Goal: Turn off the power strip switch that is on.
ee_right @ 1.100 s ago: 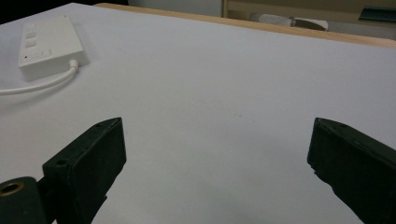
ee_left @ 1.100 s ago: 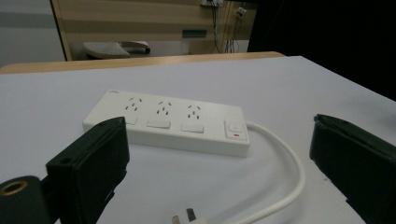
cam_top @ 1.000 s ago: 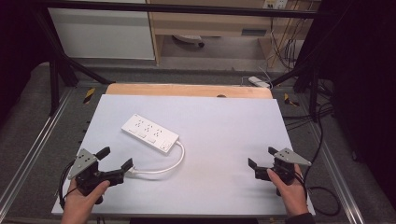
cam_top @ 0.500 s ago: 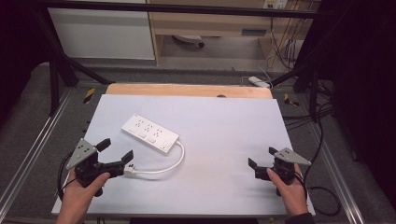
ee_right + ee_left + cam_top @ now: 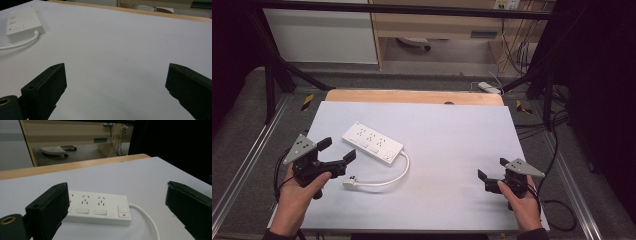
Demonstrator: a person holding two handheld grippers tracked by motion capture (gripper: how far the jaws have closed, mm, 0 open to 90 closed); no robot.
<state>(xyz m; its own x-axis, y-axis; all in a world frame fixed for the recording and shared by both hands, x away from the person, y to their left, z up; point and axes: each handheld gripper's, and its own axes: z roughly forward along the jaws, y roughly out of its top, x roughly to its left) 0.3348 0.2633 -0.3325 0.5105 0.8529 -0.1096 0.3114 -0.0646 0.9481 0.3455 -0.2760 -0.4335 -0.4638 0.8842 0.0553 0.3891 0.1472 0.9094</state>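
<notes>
A white power strip (image 5: 372,144) lies at the left centre of the white table top (image 5: 452,135), its white cord (image 5: 397,175) looping round to a plug (image 5: 350,184) near the front. My left gripper (image 5: 337,151) is open, just left of the strip and above the plug. In the left gripper view the power strip (image 5: 98,206) sits between the wide-apart jaws, a short way ahead. My right gripper (image 5: 493,168) is open at the front right, nothing between its jaws. The right gripper view has the power strip (image 5: 23,23) far off at the upper left.
A wooden board edge (image 5: 412,96) runs along the table's far side. Metal frame rails (image 5: 252,160) flank the table left and right. Cables (image 5: 557,205) trail on the floor at the right. A cabinet (image 5: 322,35) stands behind.
My left gripper has moved up and toward the power strip, away from the front edge. The right gripper has stayed where it was.
</notes>
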